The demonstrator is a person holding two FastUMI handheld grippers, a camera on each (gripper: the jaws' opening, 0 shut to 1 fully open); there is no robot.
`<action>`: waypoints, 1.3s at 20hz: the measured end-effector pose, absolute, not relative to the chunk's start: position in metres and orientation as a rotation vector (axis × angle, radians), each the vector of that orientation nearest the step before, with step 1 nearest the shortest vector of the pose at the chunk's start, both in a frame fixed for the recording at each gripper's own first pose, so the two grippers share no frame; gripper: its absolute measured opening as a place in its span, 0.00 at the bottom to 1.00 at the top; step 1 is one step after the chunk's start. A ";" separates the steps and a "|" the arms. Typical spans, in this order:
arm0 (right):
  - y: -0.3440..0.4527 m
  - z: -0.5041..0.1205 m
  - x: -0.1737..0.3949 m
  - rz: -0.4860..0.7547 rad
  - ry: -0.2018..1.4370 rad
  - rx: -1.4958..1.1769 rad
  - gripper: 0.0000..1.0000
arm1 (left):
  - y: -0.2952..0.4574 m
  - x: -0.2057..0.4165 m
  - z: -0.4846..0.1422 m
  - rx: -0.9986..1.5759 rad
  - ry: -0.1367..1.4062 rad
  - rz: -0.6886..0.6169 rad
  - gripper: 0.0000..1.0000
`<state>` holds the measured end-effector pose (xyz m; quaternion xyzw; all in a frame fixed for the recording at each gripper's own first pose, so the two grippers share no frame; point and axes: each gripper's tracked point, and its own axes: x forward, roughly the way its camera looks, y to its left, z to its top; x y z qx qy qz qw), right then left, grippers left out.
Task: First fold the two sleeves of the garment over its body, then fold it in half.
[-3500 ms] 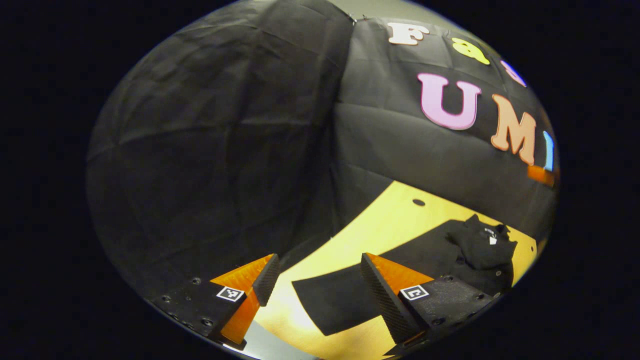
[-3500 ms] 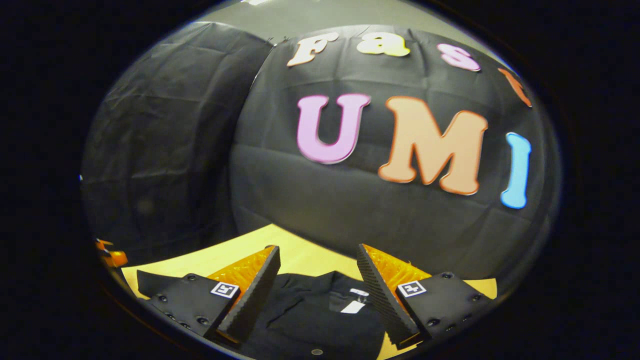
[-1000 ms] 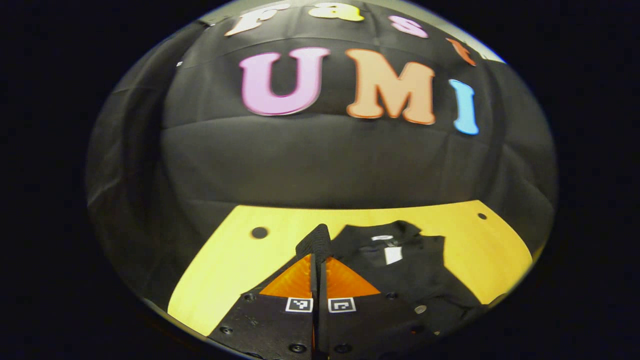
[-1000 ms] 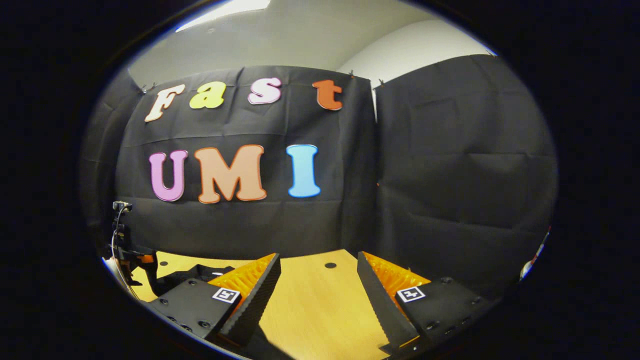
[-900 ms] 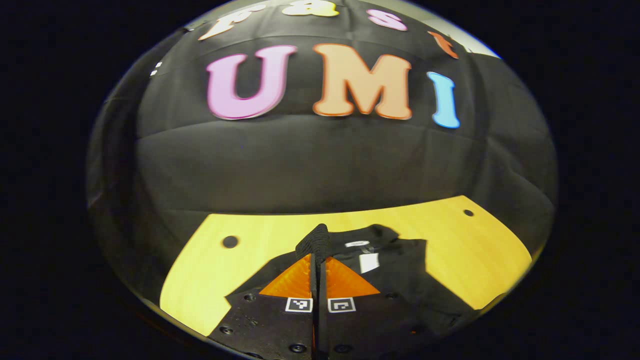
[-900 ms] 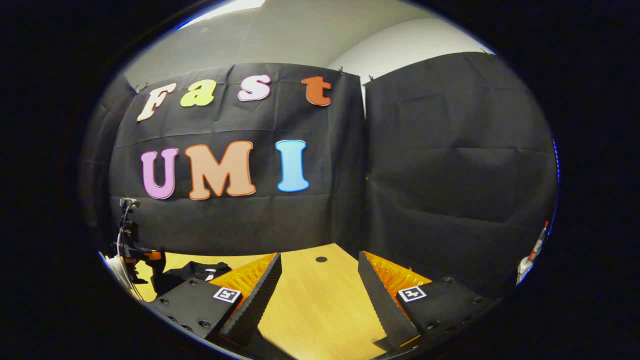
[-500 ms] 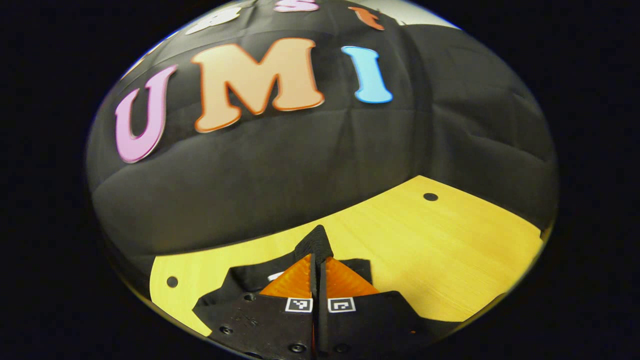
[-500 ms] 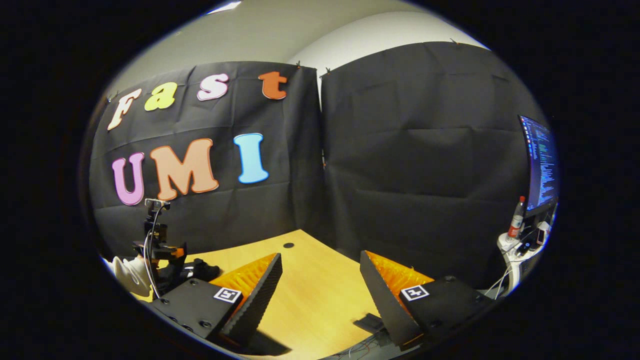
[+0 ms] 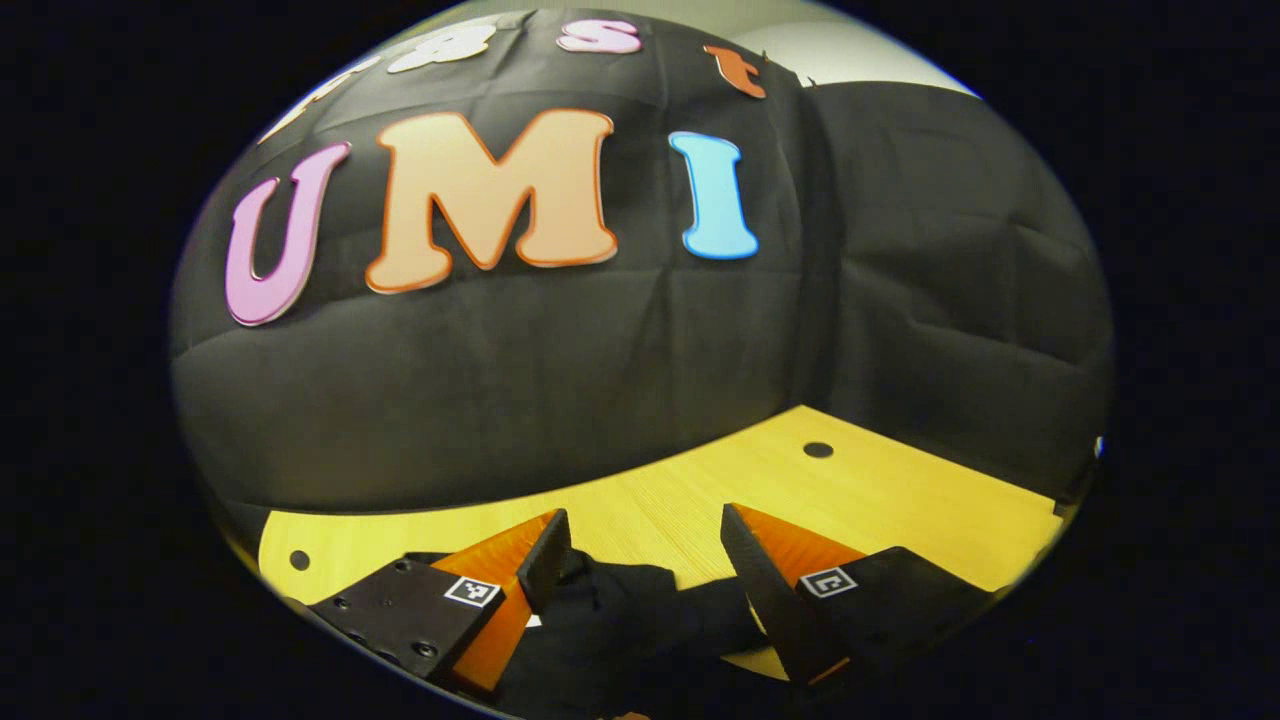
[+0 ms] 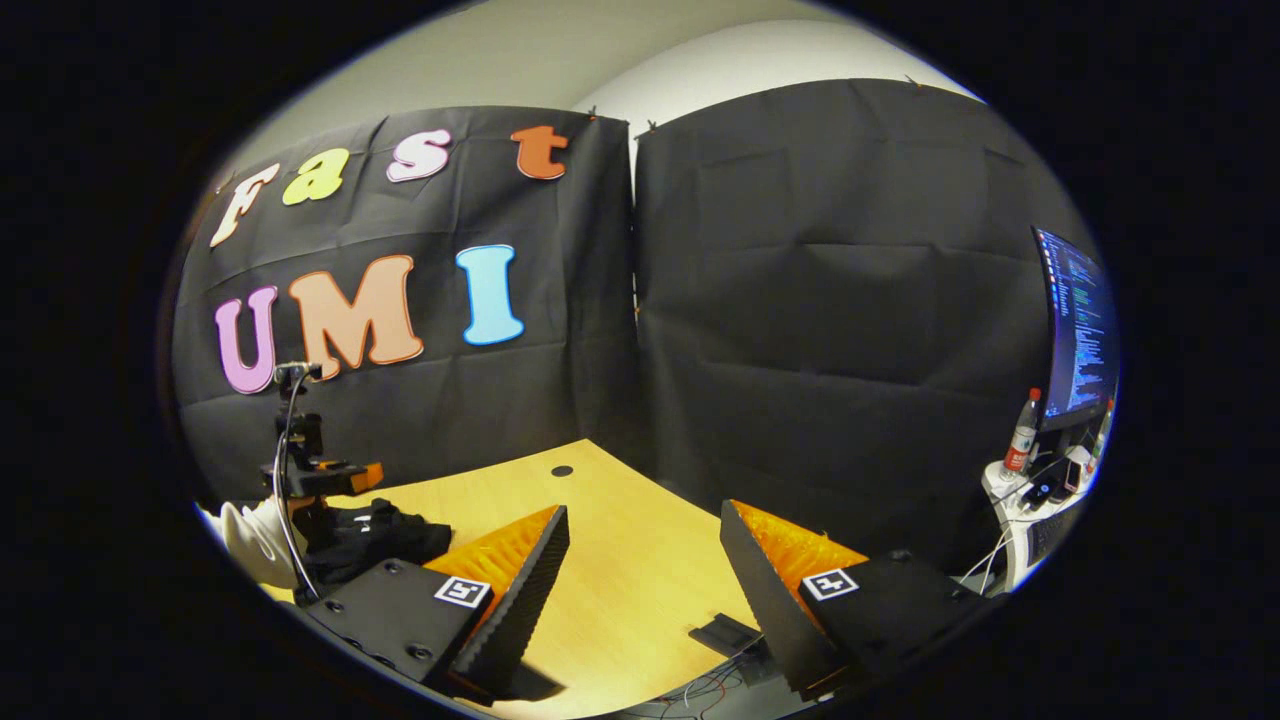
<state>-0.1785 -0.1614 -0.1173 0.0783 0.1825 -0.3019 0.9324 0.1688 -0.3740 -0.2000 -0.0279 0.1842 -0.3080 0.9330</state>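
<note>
Left jaws parted and let go of the black garment; right gripper idle off to the side.

Half a second ago the left gripper [image 9: 640, 550] was clamped flat on a fold of cloth; its fingers now stand wide apart with the garment [image 9: 625, 625] lying slack between and below them, and nothing is pinched. The garment is soft, matte black fabric, bunched into rumpled folds on the smooth yellow wooden table [image 9: 900, 490], which has a curved edge and small round holes. In the right gripper view the right gripper [image 10: 645, 560] has its ribbed, wedge-shaped fingers wide open over bare tabletop, holding nothing. Far off at its left, the garment [image 10: 385, 535] sits heaped beside the other gripper [image 10: 310, 480], held by a white-gloved hand [image 10: 252, 540]. A monitor [image 10: 1075, 325] and a bottle [image 10: 1022, 435] stand at the right.
</note>
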 end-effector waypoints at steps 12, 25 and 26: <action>-0.077 -0.186 -0.120 -0.197 0.523 0.030 0.97 | -0.155 0.081 -0.223 -0.176 0.515 -0.237 0.93; 0.033 -0.350 -0.139 0.389 0.872 -0.052 0.98 | -0.049 -0.177 -0.299 -0.096 0.853 0.021 0.93; 0.036 -0.357 -0.142 0.410 0.886 -0.060 0.98 | -0.052 -0.190 -0.308 -0.101 0.891 0.027 0.93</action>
